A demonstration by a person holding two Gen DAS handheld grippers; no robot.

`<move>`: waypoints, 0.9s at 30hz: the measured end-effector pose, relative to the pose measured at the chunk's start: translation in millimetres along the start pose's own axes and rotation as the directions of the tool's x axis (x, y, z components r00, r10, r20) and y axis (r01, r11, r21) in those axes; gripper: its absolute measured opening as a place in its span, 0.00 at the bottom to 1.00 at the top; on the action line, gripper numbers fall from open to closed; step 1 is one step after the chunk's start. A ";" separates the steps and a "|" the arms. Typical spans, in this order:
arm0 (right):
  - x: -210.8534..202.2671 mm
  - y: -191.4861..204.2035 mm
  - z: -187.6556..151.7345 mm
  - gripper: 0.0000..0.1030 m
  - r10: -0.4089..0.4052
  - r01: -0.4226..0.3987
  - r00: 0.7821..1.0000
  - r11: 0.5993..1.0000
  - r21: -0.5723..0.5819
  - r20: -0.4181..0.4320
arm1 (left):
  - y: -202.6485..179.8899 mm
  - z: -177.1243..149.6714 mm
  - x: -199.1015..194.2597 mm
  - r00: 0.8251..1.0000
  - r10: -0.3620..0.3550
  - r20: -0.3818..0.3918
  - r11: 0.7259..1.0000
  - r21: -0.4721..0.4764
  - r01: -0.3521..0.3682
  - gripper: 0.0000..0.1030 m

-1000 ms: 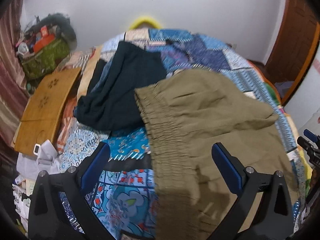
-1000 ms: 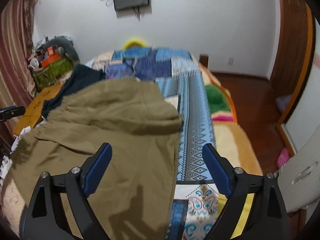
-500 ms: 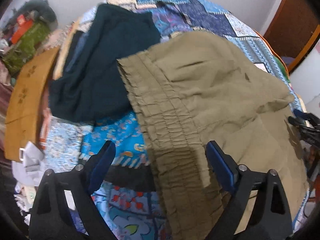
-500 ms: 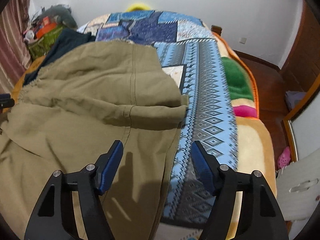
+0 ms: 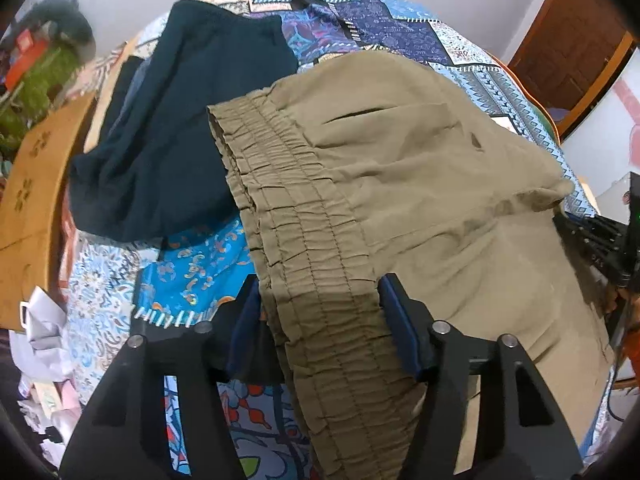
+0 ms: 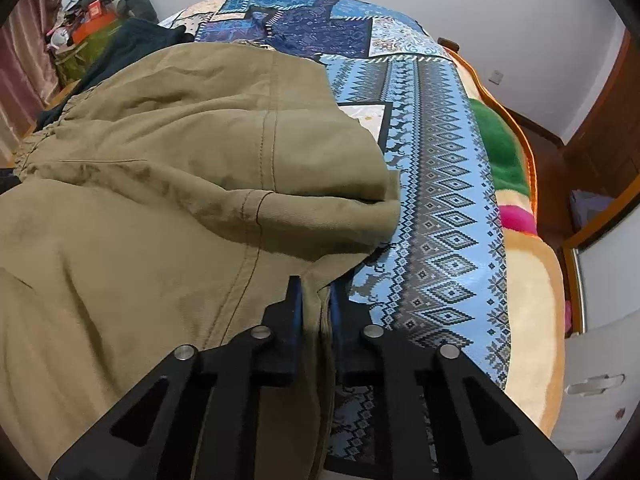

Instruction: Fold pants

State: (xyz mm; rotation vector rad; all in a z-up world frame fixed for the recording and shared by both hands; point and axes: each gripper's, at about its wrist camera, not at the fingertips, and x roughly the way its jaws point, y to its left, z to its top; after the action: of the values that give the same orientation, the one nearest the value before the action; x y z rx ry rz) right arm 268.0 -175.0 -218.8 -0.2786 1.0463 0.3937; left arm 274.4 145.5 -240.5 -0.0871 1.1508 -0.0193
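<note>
Olive pants [image 6: 160,200] on patchwork bedspread [image 6: 436,200]

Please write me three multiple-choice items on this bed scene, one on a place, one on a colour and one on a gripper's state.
1. Where does the dark navy garment lie relative to the olive-khaki cotton pants in the left wrist view?
A. left of them
B. on top of them
C. right of them

2. What colour is the pants' gathered elastic waistband?
A. navy
B. olive-khaki
C. pink

3. What state is the right gripper in?
A. wide open
B. shut on nothing
C. shut on the pants' edge

Answers: 1 A, it lies on the patchwork quilt beyond the waistband's left side. 2 B, same fabric as the pants. 3 C, khaki cloth sits pinched between its jaws.
</note>
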 end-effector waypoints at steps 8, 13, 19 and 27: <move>-25.6 -5.0 -5.0 0.05 0.048 -0.051 0.997 0.997 0.059 0.058 | 3.2 -5.3 -9.8 0.998 0.051 0.028 0.998 0.029 -0.052 0.55; -15.4 -9.3 -15.2 0.05 0.066 -0.069 0.997 0.992 0.109 0.030 | 4.9 -7.3 -2.9 0.998 0.062 0.031 0.998 0.003 -0.062 0.57; -23.3 -13.1 -15.1 0.08 0.066 -0.068 0.998 0.992 0.111 0.019 | 9.0 -3.6 -8.9 1.000 0.016 0.020 1.000 -0.024 -0.015 0.59; -59.5 -22.1 -11.8 0.22 0.033 -0.041 0.994 0.996 0.079 0.103 | 9.8 15.5 -39.9 0.995 0.050 0.088 0.998 -0.030 -0.048 0.61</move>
State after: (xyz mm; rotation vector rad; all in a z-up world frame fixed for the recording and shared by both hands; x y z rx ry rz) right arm 242.3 -210.5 -171.3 -0.1655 0.9663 0.3939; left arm 272.0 158.5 -198.6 -0.0832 1.0638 0.0437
